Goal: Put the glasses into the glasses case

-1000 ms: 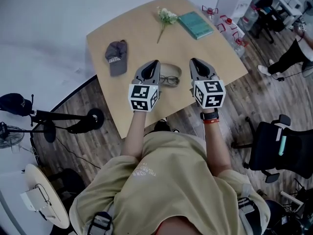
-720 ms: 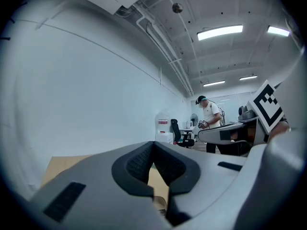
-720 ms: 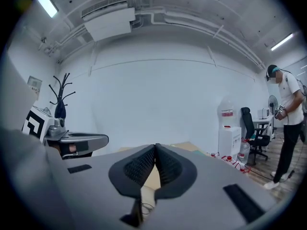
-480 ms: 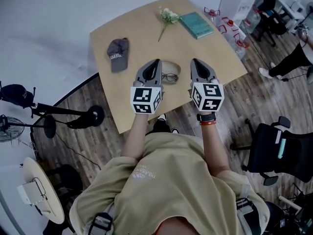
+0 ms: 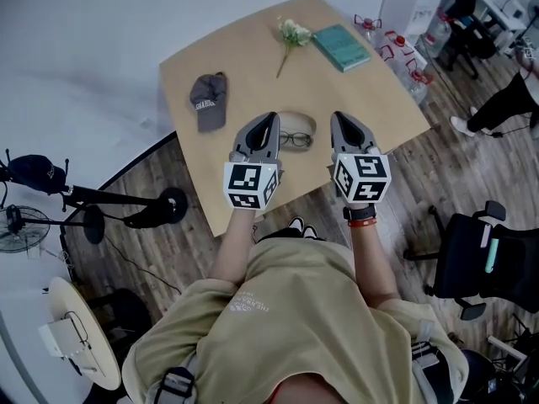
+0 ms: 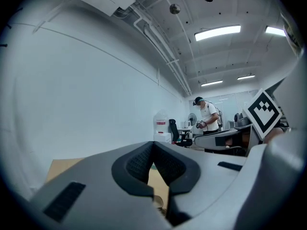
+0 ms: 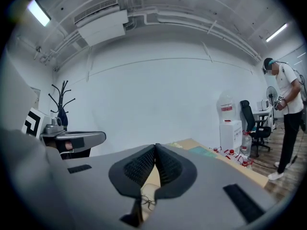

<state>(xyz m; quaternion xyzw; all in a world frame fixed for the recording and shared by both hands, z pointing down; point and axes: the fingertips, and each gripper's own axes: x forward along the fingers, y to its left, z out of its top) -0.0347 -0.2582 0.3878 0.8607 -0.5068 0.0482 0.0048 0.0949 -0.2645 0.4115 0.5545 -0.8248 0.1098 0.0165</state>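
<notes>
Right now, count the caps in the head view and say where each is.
2. A grey cap lies on the table near its left edge. A dark cap sits atop a stand on the floor, far left. More may lie out of view.

table (image 5: 244, 66) holds cap (image 5: 208, 102), flower (image 5: 290, 36), book (image 5: 342, 46), glasses case (image 5: 296, 122), glasses (image 5: 296, 140).
</notes>
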